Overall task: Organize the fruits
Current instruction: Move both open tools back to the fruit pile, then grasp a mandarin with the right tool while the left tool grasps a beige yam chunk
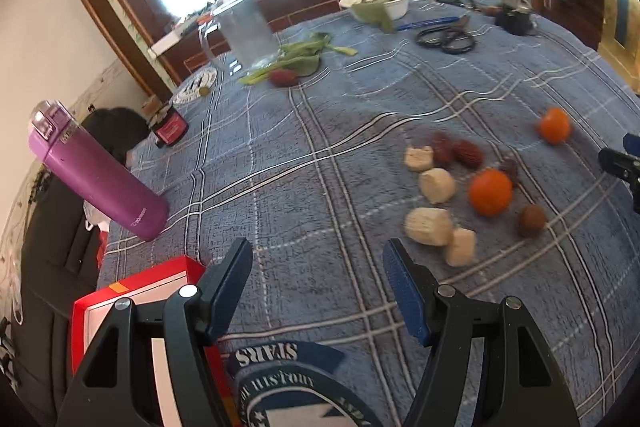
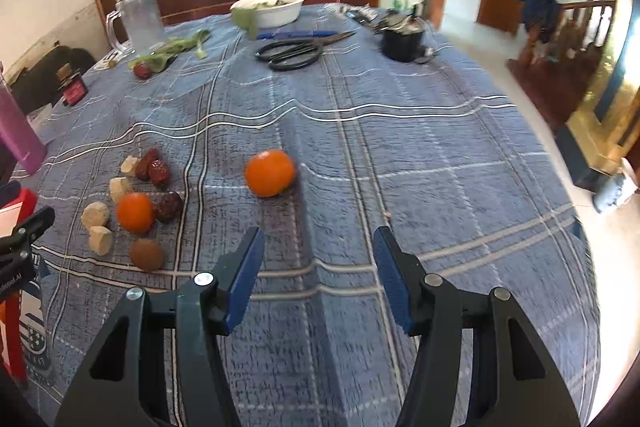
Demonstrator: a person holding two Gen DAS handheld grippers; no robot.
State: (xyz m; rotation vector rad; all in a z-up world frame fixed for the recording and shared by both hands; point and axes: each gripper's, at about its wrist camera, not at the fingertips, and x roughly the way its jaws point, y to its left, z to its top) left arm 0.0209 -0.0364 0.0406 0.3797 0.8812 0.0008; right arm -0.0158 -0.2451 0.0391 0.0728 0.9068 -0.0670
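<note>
the sorting looks barely begun, as far as i can judge. both claws hang over the blue checked tablecloth (image 2: 400, 131) with nothing in them: the left gripper (image 1: 318, 273) is spread wide and empty, and the right gripper (image 2: 318, 251) is spread wide too, aimed toward the lone orange (image 2: 270, 173) that sits apart from the rest.

the main pile (image 1: 460, 187) lies loose on the cloth to the right of the left claw, with kinds mixed together and no bowl or tray near it to receive them.

counting: two oranges, the second orange (image 2: 135, 211) in the pile; four pale chunks (image 1: 436, 185); three dark red dates (image 2: 158, 171) by the pile, plus one more far off beside the green leaves (image 1: 298, 57); one brown round fruit (image 2: 146, 254) nearest the right claw.

everything is still to be grouped.
</note>
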